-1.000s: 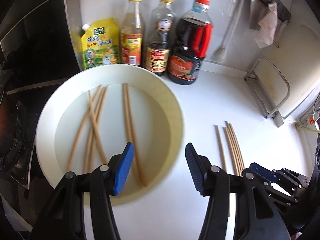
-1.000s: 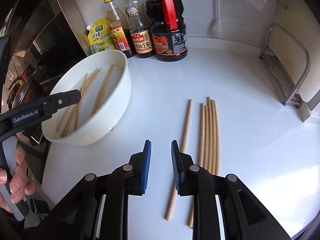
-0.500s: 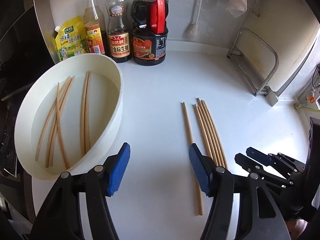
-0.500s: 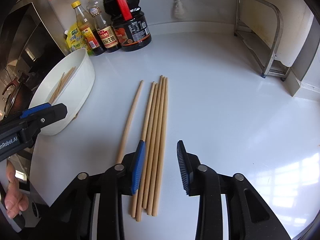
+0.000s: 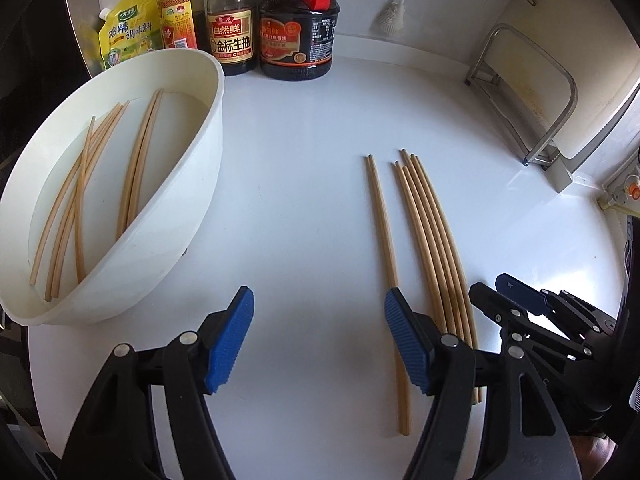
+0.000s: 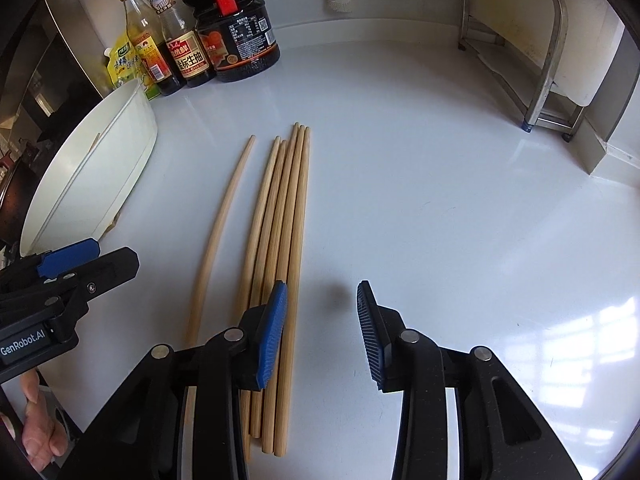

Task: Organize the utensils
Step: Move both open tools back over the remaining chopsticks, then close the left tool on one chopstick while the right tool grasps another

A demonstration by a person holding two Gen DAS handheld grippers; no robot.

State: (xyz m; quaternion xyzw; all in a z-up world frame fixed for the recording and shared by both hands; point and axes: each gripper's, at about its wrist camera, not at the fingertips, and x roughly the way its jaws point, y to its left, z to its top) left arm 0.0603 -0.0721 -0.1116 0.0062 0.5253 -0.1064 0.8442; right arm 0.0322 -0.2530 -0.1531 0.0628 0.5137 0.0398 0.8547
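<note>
Several wooden chopsticks (image 5: 430,224) lie side by side on the white counter, with one single chopstick (image 5: 384,224) a little to their left. The same bundle (image 6: 286,216) and single chopstick (image 6: 224,216) show in the right wrist view. More chopsticks (image 5: 136,168) lie in a white bowl (image 5: 192,184) at the left. My left gripper (image 5: 320,336) is open and empty, above the counter between bowl and loose chopsticks. My right gripper (image 6: 322,324) is open and empty, its left finger over the bundle's near end.
Sauce bottles (image 5: 296,20) and a yellow pouch (image 5: 124,32) stand at the back wall. A metal rack (image 5: 532,92) stands at the right. The bowl (image 6: 92,168) sits near the counter's left edge, beside a dark stove area.
Both grippers moved right, away from the bowl, toward the loose chopsticks. The right gripper opened wider and now sits over the bundle's near end.
</note>
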